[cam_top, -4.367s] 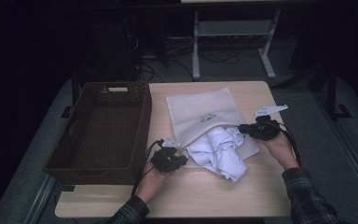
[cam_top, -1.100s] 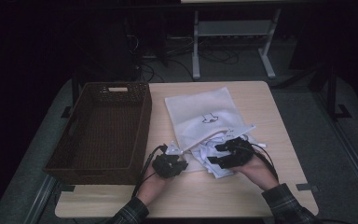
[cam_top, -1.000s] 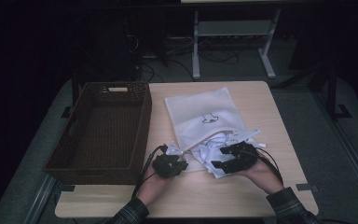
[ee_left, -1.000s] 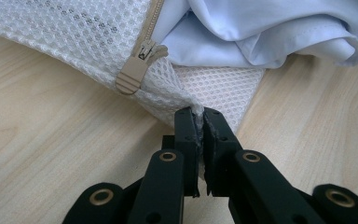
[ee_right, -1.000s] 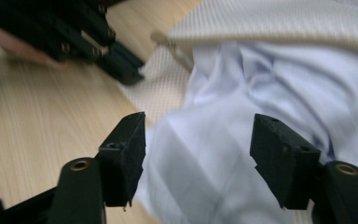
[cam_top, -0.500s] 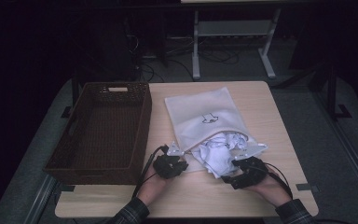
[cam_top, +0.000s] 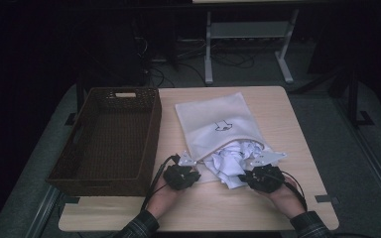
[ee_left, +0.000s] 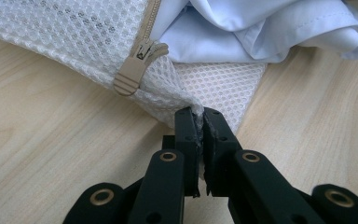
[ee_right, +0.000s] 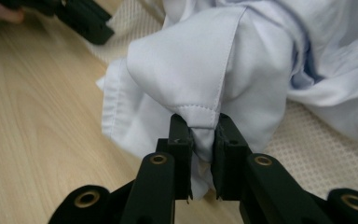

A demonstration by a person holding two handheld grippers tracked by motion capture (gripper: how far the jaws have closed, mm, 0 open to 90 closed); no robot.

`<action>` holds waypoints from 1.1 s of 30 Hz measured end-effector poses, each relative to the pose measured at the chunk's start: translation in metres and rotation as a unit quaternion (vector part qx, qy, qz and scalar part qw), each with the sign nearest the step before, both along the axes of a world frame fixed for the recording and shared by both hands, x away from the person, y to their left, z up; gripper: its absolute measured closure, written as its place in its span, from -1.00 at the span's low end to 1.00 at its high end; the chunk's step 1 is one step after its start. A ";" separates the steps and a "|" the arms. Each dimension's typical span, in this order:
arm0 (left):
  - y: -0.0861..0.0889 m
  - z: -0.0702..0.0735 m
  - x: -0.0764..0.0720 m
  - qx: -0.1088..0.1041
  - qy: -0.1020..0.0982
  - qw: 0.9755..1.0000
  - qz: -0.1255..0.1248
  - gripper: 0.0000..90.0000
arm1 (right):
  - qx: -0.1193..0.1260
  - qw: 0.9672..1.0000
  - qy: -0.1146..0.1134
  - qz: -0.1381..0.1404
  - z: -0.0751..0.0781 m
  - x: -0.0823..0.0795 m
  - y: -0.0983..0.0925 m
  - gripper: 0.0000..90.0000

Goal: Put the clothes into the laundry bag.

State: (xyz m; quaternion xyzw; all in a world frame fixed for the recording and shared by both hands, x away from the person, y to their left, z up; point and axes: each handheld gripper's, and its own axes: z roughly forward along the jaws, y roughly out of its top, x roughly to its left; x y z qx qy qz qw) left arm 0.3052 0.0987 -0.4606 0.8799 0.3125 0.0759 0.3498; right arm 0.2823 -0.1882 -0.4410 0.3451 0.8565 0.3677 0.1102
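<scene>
Two tools pinch: left tool (ee_left: 199,122) the mesh bag (ee_left: 70,37), right tool (ee_right: 203,135) (just closing) the crumpled white garment (ee_right: 191,70).

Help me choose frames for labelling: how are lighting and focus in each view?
High view: dim, dark surroundings, table lit, basket shadowed. Left gripper view: bright, mesh bag and zipper pull sharp, nearest jaws soft. Right gripper view: bright, white garment sharp at the stitched hem, background blurred.
</scene>
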 end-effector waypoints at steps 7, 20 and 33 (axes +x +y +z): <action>-0.003 0.001 -0.002 -0.001 -0.004 1.000 -0.005 0.91 | 0.017 1.000 -0.021 -0.011 0.011 0.009 0.001 0.82; -0.006 0.001 -0.003 -0.004 -0.004 1.000 -0.010 0.91 | 0.013 0.998 -0.048 -0.026 0.022 0.041 0.018 0.83; -0.006 0.005 -0.004 -0.009 -0.003 1.000 -0.017 0.93 | -0.038 0.998 -0.036 -0.042 0.010 0.068 0.040 0.86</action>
